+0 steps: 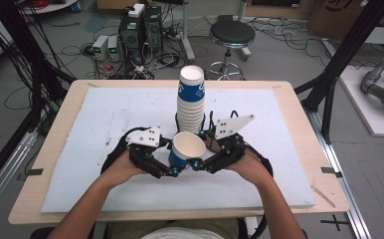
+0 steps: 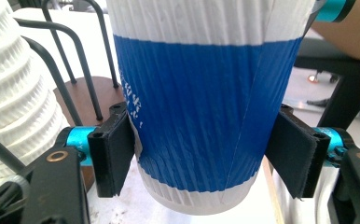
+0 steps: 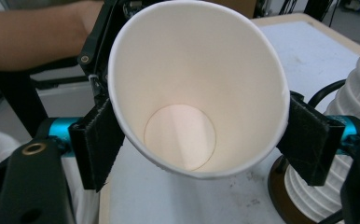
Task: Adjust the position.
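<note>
A single paper cup [image 1: 187, 148], white with a blue band, was held up between both hand-held grippers, tipped so its open mouth faced up and toward the person. It sat just in front of the tall stack of cups [image 1: 191, 99], which stood in a black wire holder [image 2: 71, 56] on a dark round base near the middle of the white mat [image 1: 105, 149] on the desk [image 1: 60, 134].

The left hand-held gripper [image 1: 172, 172] came in from the left. In the left gripper view, its pads [image 2: 115, 154] sat on either side of the cup's lower blue band [image 2: 197, 116]: the left pad pressed against the ribbed wall, the right one looked to be right at the wall too, so it was gripping the cup.

The right hand-held gripper [image 1: 196, 164] came in from the right, close to the other one. In the right gripper view, you looked straight down into the cup [image 3: 192, 93] to its round bottom, with the pads [image 3: 99, 140] on both sides near the rim. The left pad touched the cup wall, the right pad [image 3: 308, 140] sat just beside it, and I couldn't tell if that one was really pressing.

Both hands [image 1: 125, 167] rested low over the mat, near the desk's front edge.
</note>
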Available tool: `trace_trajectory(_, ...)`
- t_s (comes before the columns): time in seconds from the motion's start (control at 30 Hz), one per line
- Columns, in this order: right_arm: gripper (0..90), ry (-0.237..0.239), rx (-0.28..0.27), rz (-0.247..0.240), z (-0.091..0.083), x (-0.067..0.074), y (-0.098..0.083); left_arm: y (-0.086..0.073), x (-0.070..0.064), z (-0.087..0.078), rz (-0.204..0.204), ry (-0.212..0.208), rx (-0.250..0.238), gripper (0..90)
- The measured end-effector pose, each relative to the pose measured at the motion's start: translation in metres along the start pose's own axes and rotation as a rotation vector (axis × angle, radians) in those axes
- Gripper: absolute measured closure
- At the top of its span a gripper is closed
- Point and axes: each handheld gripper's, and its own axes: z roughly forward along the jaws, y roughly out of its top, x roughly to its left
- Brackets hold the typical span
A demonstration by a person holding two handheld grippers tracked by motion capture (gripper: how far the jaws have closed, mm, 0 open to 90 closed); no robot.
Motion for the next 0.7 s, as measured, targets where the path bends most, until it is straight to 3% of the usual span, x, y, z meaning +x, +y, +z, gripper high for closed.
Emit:
trace_trajectory(0.27, 19.7, -0.012, -0.065, 0.004, -0.009, -0.003, 0.0, -0.001, 0.003, -0.004, -0.014, 0.01, -0.036, 29.8)
trace_trajectory(0.5, 17.5, 0.0, -0.183, 0.057, -0.015, -0.008, -0.004, -0.004, 0.008, -0.011, -0.06, 0.013, -0.15, 29.9)
trace_trajectory(0.57, 16.9, 0.012, -0.225, 0.078, -0.013, -0.009, -0.007, -0.005, 0.008, -0.013, -0.069, 0.014, -0.189, 29.9)
trace_trajectory(0.7, 16.9, 0.02, -0.269, 0.094, -0.004, -0.008, -0.008, -0.004, 0.007, -0.013, -0.068, 0.011, -0.223, 29.9)
